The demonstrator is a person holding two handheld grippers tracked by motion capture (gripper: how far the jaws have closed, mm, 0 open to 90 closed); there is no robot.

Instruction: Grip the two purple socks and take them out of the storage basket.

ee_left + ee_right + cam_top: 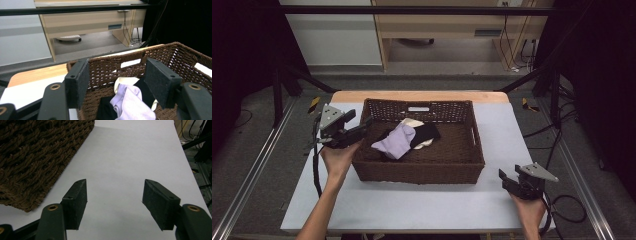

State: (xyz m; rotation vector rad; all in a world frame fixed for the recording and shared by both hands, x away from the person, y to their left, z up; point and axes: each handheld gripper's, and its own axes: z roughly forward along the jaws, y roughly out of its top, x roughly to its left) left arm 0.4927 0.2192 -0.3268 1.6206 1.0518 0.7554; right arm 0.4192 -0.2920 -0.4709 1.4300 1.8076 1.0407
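A lilac cloth (pixel 396 141) lies bunched on black and cream pieces in a woven basket (pixel 464 165) mid-worktop (pixel 422 205). The left gripper (pixel 362 125), jaws apart, hovers at the basket's left rim; the right gripper (pixel 508 181), also spread, waits near the worktop's right edge. The cloth looks soft and light, best pinched at a raised fold. What lies beneath stays hidden.

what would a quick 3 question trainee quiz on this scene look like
1. True or false: the lilac cloth lies inside the brown wicker basket.
2. Which gripper is beside the basket's left wall? A) left gripper B) right gripper
3. Fill in: the right gripper's jaws stand ____ over the white table cover.

Key: 1 true. 2 A; the left gripper view looks over the rim at the cloths. 3 open, with nothing between them.
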